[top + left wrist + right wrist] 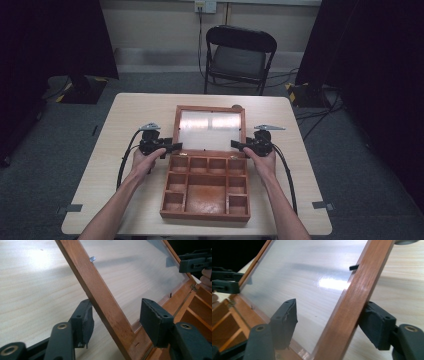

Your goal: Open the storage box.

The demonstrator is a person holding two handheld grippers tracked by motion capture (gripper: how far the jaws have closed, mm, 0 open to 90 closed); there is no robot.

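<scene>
On the bench (125,110) sits a wooden box (206,192) with its glazed lid (209,129) swung open and leaning back past upright, hinged along the box's far edge. The left gripper (115,317) straddles the lid's left rail (105,305): its jaws stand partly open, the outer pad touching or just beside the wood, the inner pad clear of the pane, so nothing is clamped. The pane (140,272) looks like thin clear plastic or glass, smooth and probably slippery, and likely to flex or crack if pinched, so I judge the frame the only safe place to hold. The frame seems stiff and light, with varnished faces that could slide under rubber pads; a hold near the lower corner, close to the hinge, gives little leverage, while higher on the rail the lid would swing more easily. The box below, divided into small compartments around a larger one, looks heavy enough to stay put. The right gripper (329,320) mirrors this on the right rail (352,305), jaws fairly wide, the outer pad against the wood and the inner pad off the pane.
</scene>
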